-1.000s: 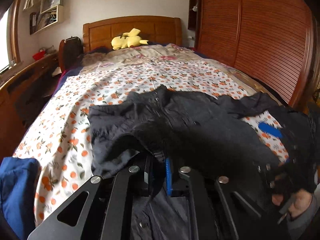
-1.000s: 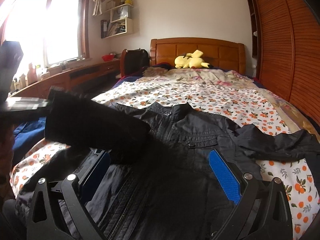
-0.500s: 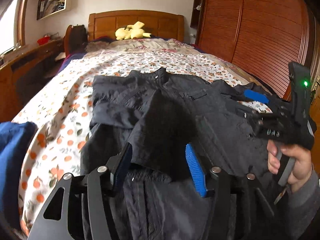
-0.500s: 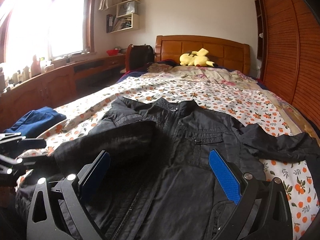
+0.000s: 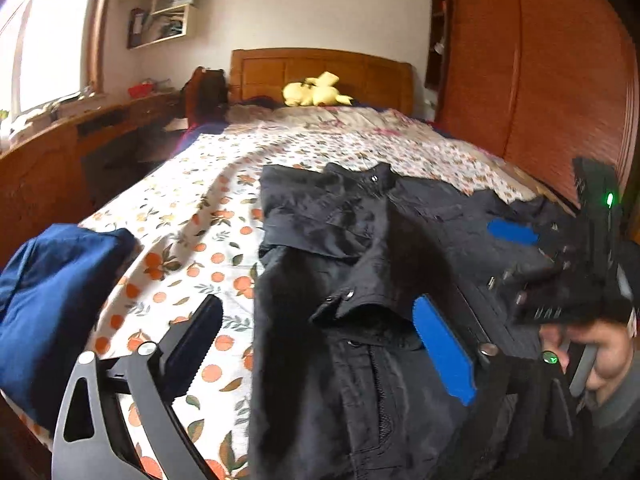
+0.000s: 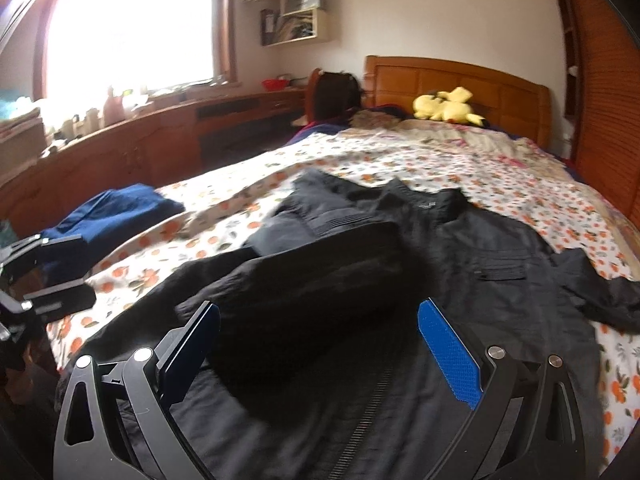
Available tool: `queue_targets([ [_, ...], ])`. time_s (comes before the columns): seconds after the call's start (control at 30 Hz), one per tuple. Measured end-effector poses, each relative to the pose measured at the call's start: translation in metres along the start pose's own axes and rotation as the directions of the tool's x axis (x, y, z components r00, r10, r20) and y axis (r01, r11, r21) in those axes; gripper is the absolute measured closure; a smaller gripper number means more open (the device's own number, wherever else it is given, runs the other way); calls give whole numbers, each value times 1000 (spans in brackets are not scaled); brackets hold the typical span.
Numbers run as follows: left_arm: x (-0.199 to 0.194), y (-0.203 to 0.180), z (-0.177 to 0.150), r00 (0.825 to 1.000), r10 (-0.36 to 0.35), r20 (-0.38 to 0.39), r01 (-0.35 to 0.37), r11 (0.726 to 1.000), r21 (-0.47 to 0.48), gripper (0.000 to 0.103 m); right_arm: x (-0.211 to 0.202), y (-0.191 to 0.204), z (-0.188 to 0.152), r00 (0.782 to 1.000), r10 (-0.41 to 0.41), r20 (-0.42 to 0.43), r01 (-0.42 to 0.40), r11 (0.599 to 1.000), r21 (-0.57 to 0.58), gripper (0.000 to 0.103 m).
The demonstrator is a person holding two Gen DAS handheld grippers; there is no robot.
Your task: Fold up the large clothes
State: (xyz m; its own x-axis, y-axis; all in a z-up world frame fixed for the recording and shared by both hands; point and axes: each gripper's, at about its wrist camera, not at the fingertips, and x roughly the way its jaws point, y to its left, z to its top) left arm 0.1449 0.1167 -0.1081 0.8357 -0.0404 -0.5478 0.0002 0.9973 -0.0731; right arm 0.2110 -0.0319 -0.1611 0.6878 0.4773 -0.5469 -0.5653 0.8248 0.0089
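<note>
**Both grippers open over the black jacket**

I see the black jacket spread flat on the orange-print bedspread, collar toward twelve o'clock, one sleeve folded across its chest. My left gripper hangs with jaws wide apart above the jacket's left edge, holding nothing. My right gripper is likewise spread wide over the zipper, empty. A folded blue garment lies at nine o'clock. A yellow plush toy rests by the headboard.
</note>
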Motion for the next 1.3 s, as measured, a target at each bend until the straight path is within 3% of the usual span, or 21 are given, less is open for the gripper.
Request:
queue_targets([
  [0.2,-1,19,-6,1000,26,-4,-27,999,-35,3,23,28,-9,996,55,-67,-58,997,-43,7],
  [0.43,-3,34,-10,999,53,-2,-53,997,-56,3,42,37,-19,992,46,-120,-55,996,-69,8],
  [0.53,-6,36,-11,999,53,2,-53,997,-63,3,49,37,-22,988,49,-149,-59,996,-68,18],
  [0.6,-6,35,-11,999,54,3,-53,997,-62,3,51,37,-23,986,46,-163,-58,996,-73,52],
  [0.63,-6,34,-11,999,53,5,-52,997,-59,3,51,37,-24,986,45,-163,-57,996,-74,60],
  [0.7,-6,31,-11,999,52,6,-51,997,-52,3,45,35,-24,987,47,-153,-59,996,-74,94],
  [0.73,-6,29,-12,999,49,6,-49,998,-48,3,39,32,-24,988,57,-142,-67,996,-66,99],
  [1.03,-5,11,-10,1000,13,15,-12,1000,-24,3,-19,-4,-19,996,82,-44,-82,997,-12,101],
  [1.3,1,-13,-6,1000,-22,21,21,1000,9,3,-72,-49,-28,999,22,26,-24,997,67,101],
])
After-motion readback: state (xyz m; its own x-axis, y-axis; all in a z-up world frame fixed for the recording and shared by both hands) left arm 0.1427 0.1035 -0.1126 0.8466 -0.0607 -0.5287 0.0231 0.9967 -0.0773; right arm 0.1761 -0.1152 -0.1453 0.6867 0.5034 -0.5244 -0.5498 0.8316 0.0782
